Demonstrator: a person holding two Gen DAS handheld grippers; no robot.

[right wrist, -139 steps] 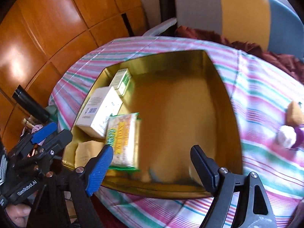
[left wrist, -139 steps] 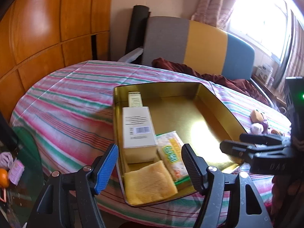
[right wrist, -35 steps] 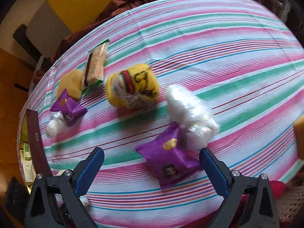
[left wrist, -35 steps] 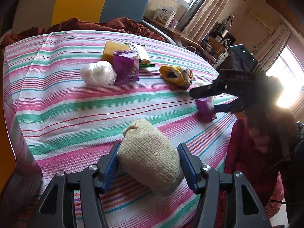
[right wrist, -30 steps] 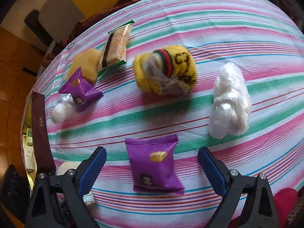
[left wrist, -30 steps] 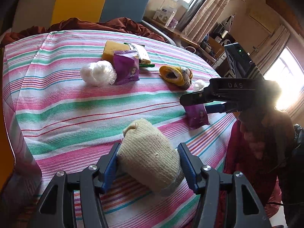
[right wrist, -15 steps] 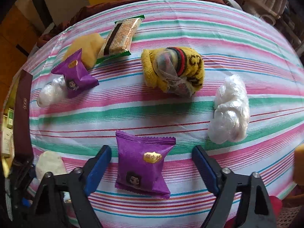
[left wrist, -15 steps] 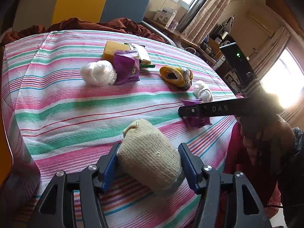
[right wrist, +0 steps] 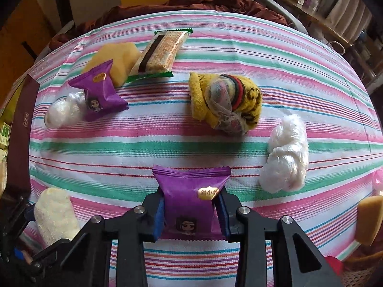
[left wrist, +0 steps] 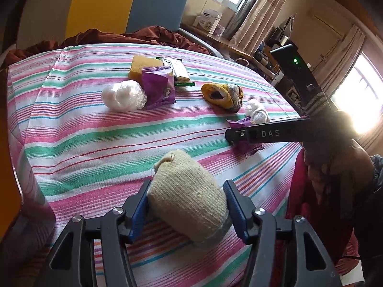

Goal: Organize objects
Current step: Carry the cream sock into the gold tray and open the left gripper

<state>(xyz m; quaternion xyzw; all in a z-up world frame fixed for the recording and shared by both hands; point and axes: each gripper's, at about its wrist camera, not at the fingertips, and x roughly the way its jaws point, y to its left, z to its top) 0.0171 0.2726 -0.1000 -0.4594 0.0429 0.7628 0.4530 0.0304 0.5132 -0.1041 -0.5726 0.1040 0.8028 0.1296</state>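
Observation:
My left gripper (left wrist: 186, 203) is shut on a cream knitted sock roll (left wrist: 186, 196), which rests on the striped tablecloth (left wrist: 83, 138); the roll also shows in the right wrist view (right wrist: 56, 215). My right gripper (right wrist: 190, 212) is shut on a purple snack packet (right wrist: 191, 196) lying on the cloth; the packet is partly hidden behind the gripper in the left wrist view (left wrist: 247, 147). Farther back lie a yellow sock roll (right wrist: 225, 102), a white plastic wad (right wrist: 287, 153), a second purple packet (right wrist: 98, 93), another plastic wad (right wrist: 62, 110), a yellow sponge (right wrist: 115, 59) and a wafer bar (right wrist: 160, 52).
The gold tin's dark brown rim (right wrist: 20, 129) stands at the left edge of the right wrist view. A yellow sponge piece (right wrist: 368, 217) sits at the right edge. A dark red cloth (left wrist: 119, 35) and a chair (left wrist: 107, 4) lie behind the table.
My right gripper moved forward over the near purple packet and shut on it. My left gripper stayed shut on the cream sock roll and did not move.

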